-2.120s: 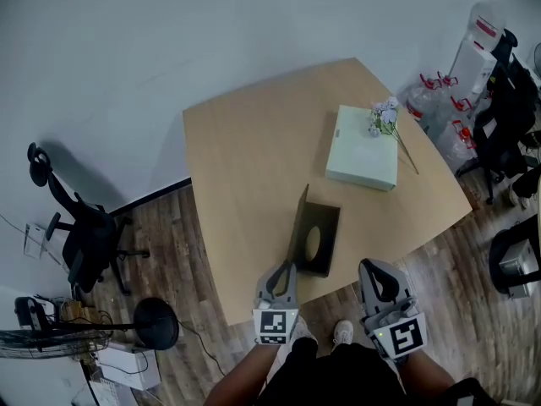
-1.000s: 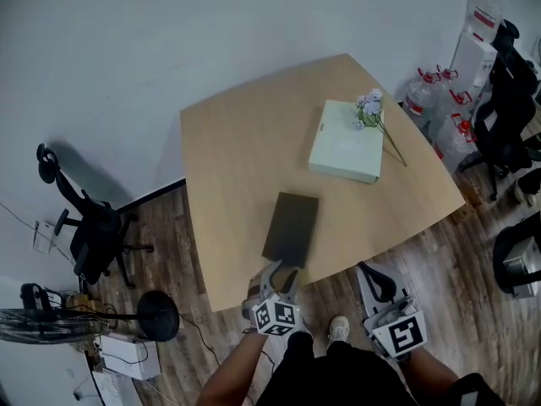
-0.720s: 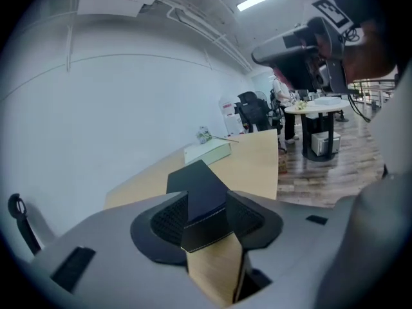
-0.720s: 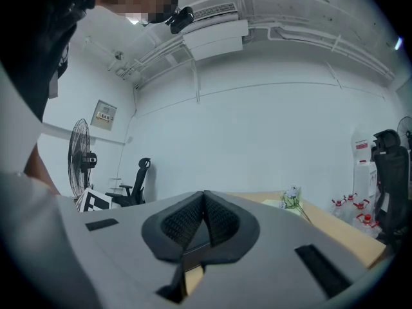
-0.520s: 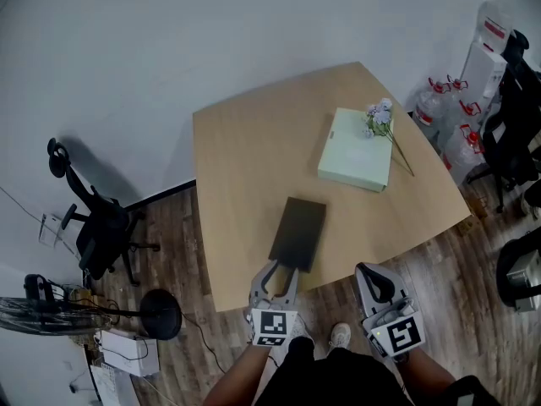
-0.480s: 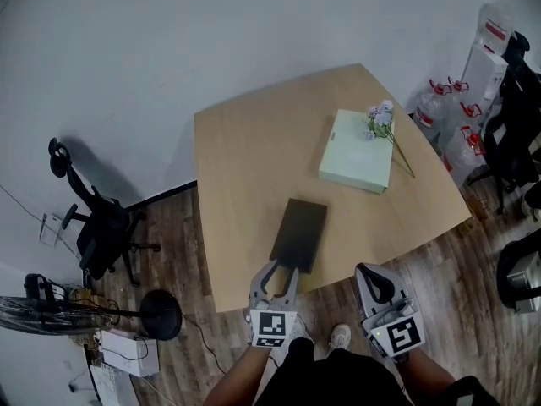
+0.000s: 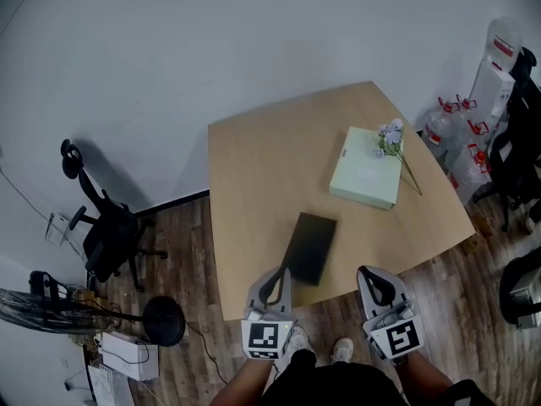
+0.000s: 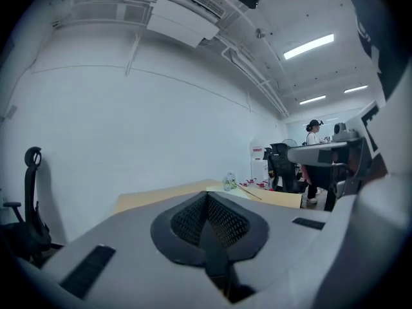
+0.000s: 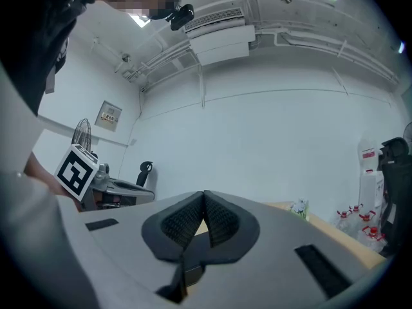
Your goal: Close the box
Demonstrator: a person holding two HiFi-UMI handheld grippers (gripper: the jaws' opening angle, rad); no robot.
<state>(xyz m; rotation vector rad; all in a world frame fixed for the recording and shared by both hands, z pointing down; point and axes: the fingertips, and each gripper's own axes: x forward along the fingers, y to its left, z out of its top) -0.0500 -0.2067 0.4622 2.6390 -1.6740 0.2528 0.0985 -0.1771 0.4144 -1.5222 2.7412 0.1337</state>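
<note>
We see the dark box (image 7: 309,248) lying flat and closed on the wooden table (image 7: 254,167), close to the table's near edge. Our left gripper (image 7: 281,271) is held by the box's near end. Its jaws have just closed and press together with nothing between them. Our right gripper (image 7: 368,271) hangs beside it, off the table's edge, jaws likewise pressed together and empty. Farther across the table lies a pale green box (image 7: 368,178) with a sprig of flowers (image 7: 390,138) at its far corner. On the floor to the left stand an office chair (image 7: 106,227) and a fan (image 7: 34,315) — water bottles (image 7: 456,134) crowd the right.
</note>
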